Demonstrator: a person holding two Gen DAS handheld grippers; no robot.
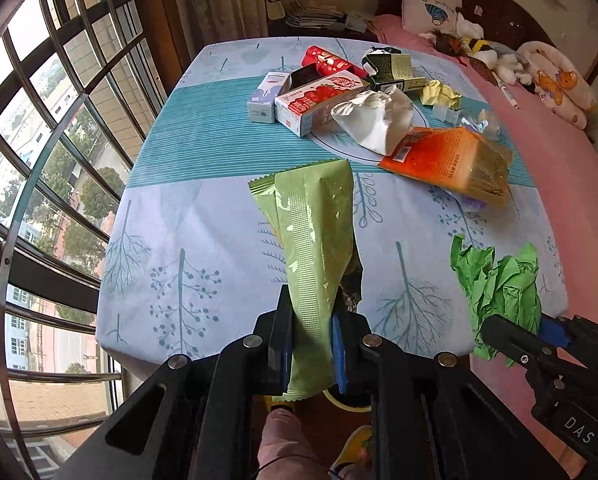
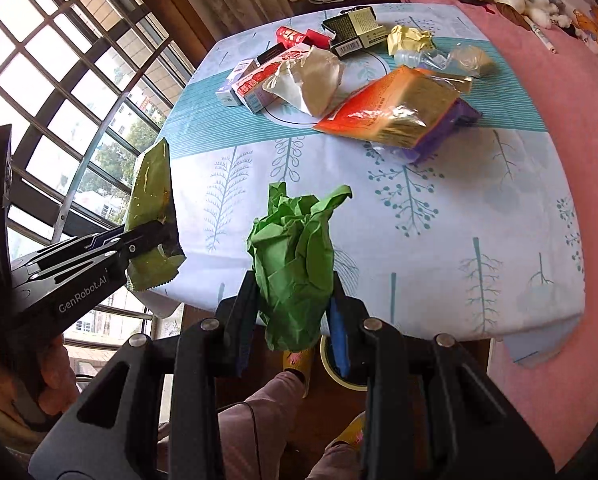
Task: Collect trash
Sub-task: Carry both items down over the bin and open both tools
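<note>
Presently held, item one: a green snack wrapper point(image 1: 315, 240), clamped between the fingers of the left gripper point(image 1: 311, 344), its serrated end pointing away over the near part of the table point(image 1: 203, 264). In the right wrist view the same wrapper point(image 2: 153, 216) stood at the left, off the table's near corner, before the window point(image 2: 59, 64).

Item two: a crumpled green paper point(image 2: 295, 264), pinched in the closed fingers of the right gripper point(image 2: 293, 320) above the table's near edge. The left wrist view showed that paper point(image 1: 499, 292) at lower right, beside the wrapper but apart from it.

Remaining on the table, under a pale cloth printed with trees and crossed by a teal striped band point(image 1: 219, 128), all lying toward the far side:
- an orange packet with a clear crinkled end point(image 1: 447, 160), over something purple point(image 2: 455, 120);
- a crumpled white bag point(image 1: 375, 120), resting against a red-and-white carton point(image 1: 319, 100);
- a small pale box point(image 1: 267, 96) just left of the carton;
- a red packet point(image 1: 327, 60) behind it;
- a dark box, opened point(image 1: 387, 68);
- a yellow paper ball point(image 1: 439, 94);
- a clear plastic bottle, crushed point(image 1: 459, 116).

Beyond the table's right side lay a pink bed point(image 1: 559, 200) with a pillow point(image 1: 431, 8) and soft toys point(image 1: 483, 50). Below the grippers, a person's trouser leg point(image 2: 267, 412) showed.
</note>
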